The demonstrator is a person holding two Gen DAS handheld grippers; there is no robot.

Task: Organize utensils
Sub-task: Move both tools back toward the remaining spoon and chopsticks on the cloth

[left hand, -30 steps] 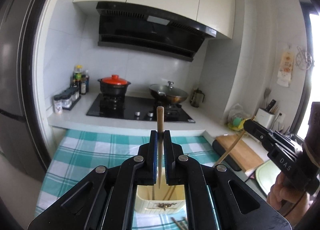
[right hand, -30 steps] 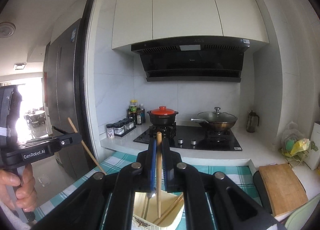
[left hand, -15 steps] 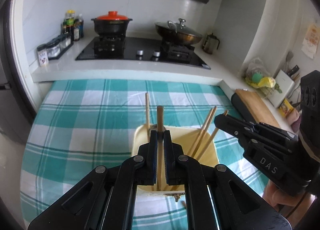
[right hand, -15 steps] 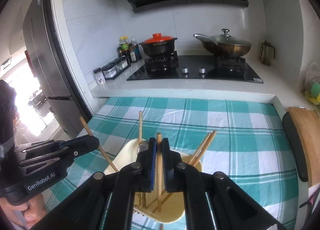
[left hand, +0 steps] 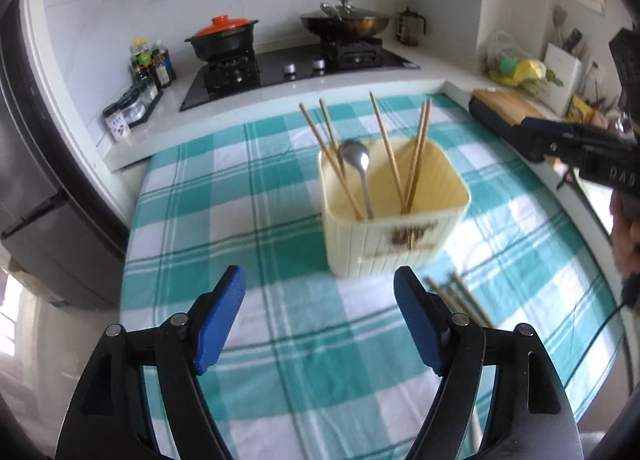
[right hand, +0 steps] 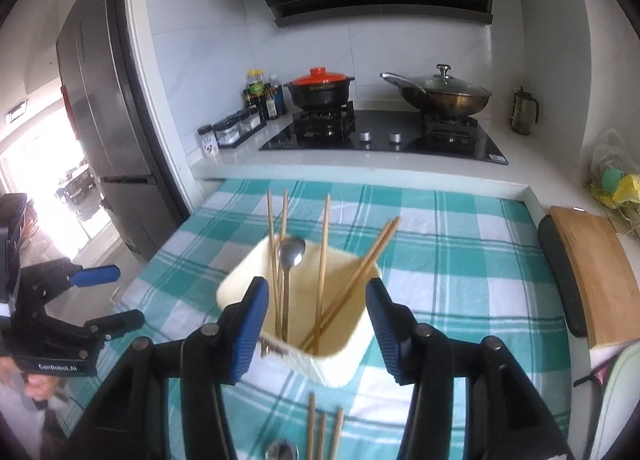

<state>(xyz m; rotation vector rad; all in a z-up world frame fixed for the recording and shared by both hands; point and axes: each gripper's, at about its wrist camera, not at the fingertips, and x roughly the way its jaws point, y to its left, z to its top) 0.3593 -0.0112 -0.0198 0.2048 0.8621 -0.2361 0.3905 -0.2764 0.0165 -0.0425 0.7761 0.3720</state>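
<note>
A cream utensil holder [left hand: 394, 228] stands on the checked tablecloth; it also shows in the right wrist view [right hand: 340, 344]. It holds several wooden chopsticks [left hand: 386, 148] [right hand: 322, 256] and a metal spoon [left hand: 362, 176] [right hand: 290, 272], all upright. My left gripper [left hand: 320, 300] is open and empty, in front and left of the holder. My right gripper [right hand: 316, 320] is open and empty, just above the holder's near side. Loose chopsticks [left hand: 456, 298] [right hand: 322, 428] and a spoon [right hand: 280, 452] lie on the cloth in front of the holder.
The table with the teal checked cloth [left hand: 248, 188] meets a white counter with a gas hob [right hand: 384, 136], a red-lidded pot [right hand: 320, 90] and a wok [right hand: 444, 94]. Spice jars [left hand: 132, 108] stand at left. A wooden cutting board [right hand: 592, 272] lies at right. A fridge [right hand: 104, 108] stands left.
Both grippers have opened and let go of their chopsticks, which now stand in the holder. Both grippers have drawn back from it, the left one moving left.
</note>
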